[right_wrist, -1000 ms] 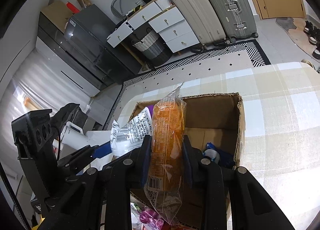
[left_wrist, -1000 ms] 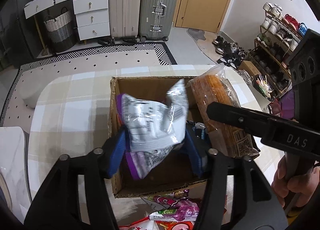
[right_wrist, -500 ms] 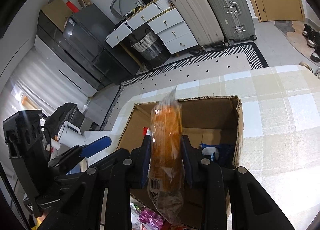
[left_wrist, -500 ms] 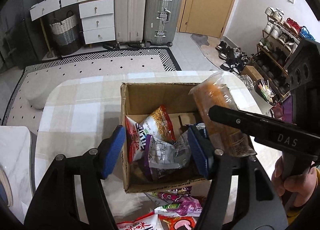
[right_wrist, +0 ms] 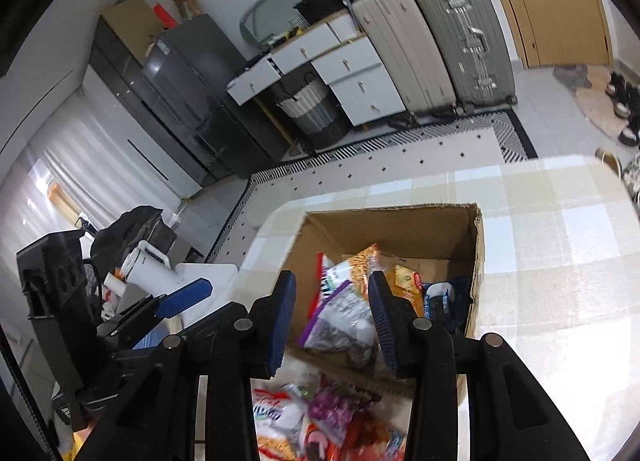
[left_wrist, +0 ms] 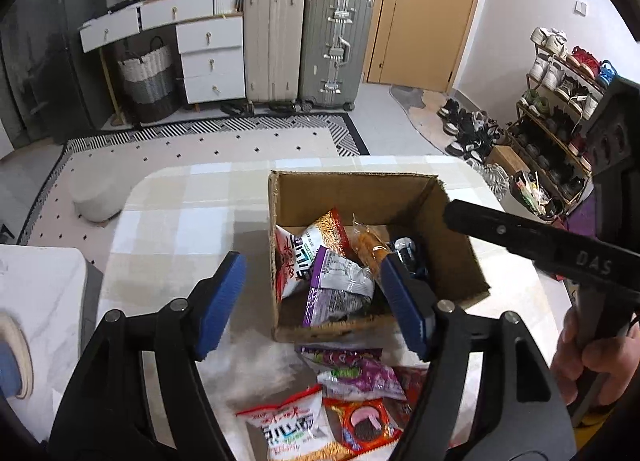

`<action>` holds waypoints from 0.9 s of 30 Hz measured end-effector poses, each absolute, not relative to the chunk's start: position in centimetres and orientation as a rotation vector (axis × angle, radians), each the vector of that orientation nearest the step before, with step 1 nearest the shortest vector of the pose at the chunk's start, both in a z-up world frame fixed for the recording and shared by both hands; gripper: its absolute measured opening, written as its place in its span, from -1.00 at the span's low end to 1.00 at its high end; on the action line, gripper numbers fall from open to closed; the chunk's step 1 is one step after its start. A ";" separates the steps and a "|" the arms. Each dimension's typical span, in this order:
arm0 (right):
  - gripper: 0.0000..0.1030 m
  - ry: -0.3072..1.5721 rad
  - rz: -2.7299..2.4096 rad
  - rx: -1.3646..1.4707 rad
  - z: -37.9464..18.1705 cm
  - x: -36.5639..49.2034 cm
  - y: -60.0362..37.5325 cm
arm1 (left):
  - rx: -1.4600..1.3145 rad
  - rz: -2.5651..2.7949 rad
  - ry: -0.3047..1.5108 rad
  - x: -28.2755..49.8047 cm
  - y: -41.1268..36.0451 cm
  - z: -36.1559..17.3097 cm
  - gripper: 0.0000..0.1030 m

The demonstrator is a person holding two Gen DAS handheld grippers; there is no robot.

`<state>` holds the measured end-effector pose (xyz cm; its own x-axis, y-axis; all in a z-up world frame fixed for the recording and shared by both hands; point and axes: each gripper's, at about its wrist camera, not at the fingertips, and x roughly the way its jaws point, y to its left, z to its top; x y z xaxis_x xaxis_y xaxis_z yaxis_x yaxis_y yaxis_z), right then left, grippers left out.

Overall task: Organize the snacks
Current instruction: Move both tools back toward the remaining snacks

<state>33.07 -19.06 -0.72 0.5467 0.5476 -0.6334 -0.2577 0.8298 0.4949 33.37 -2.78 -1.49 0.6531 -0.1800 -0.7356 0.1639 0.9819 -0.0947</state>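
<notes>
Both snack packets now lie in the cardboard box (left_wrist: 460, 269), each tool just opened, empty.

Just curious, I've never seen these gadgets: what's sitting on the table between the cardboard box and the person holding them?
A loose pile of snack packets lies on the checked tablecloth just in front of the cardboard box, clearest in the left wrist view.

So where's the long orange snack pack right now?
The orange snack pack lies inside the cardboard box, seen in both wrist views, between the purple-and-silver bag on its left and a blue packet on its right.
</notes>
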 end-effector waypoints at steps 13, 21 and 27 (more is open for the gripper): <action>-0.03 0.691 0.545 0.274 6.9 19.7 -18.3 | -0.011 -0.146 0.699 20.3 -1.4 5.5 0.60; 0.28 0.606 0.537 0.261 7.2 11.1 -18.6 | -0.017 -0.097 0.626 11.1 0.1 7.2 0.91; 0.42 0.568 0.506 0.235 5.9 6.4 -19.2 | -0.051 -0.090 0.581 5.0 1.0 6.9 0.99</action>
<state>6.41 -19.25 5.92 0.7258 0.5172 -0.4535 -0.3907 0.8526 0.3471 4.99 1.01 6.90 0.8319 -0.0993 -0.5460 0.0704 0.9948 -0.0736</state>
